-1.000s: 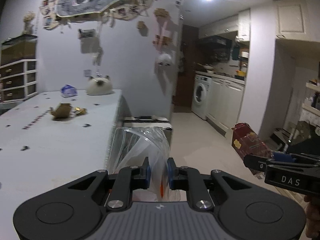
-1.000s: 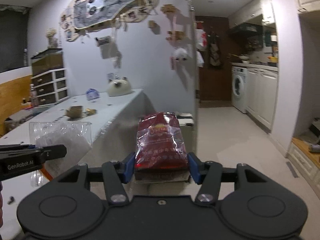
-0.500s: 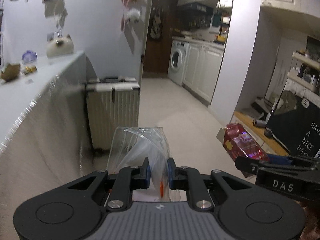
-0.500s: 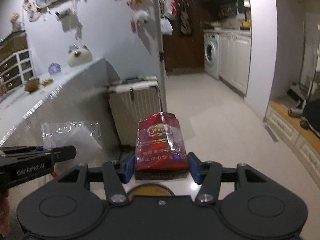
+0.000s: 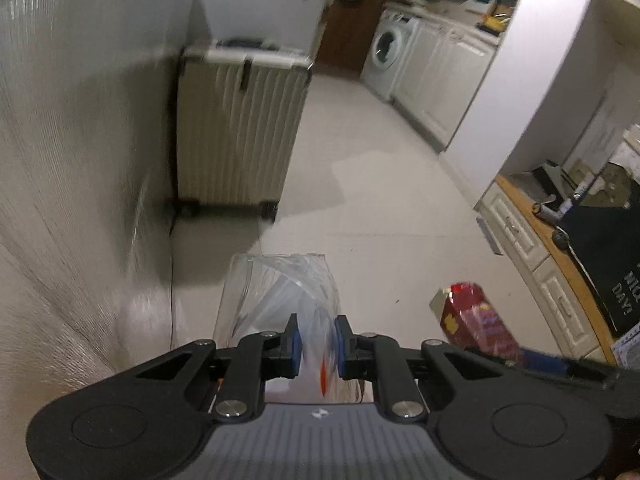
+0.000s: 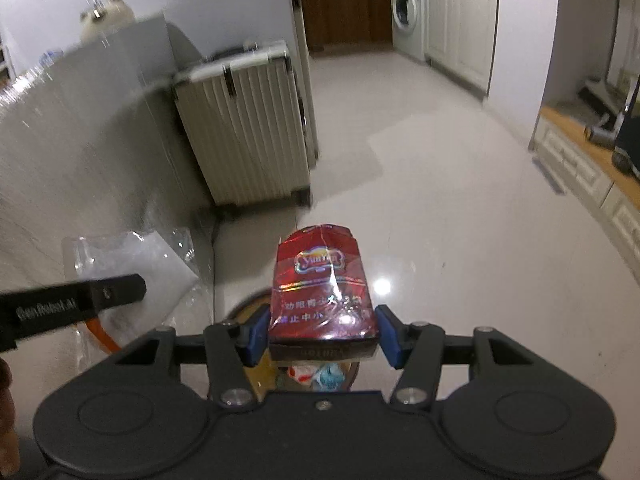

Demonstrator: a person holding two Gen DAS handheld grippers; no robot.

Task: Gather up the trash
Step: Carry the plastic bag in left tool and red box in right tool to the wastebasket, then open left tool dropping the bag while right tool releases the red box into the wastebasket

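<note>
Right claw (image 6: 320, 336) pinched a crumpled red cigarette pack (image 6: 322, 288) directly above a round brown bin (image 6: 308, 372), evidently positioned for dropping. Left claw (image 5: 316, 344) gripped a clear crinkled plastic bag (image 5: 276, 292), apparently awaiting its turn.

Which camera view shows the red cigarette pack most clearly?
The right wrist view: the red cigarette pack sits centred between the right gripper fingers, its printed front readable. The left wrist view shows it only small, blurred and from the side.

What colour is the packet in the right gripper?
Red packet, clearest in the right wrist view.
</note>
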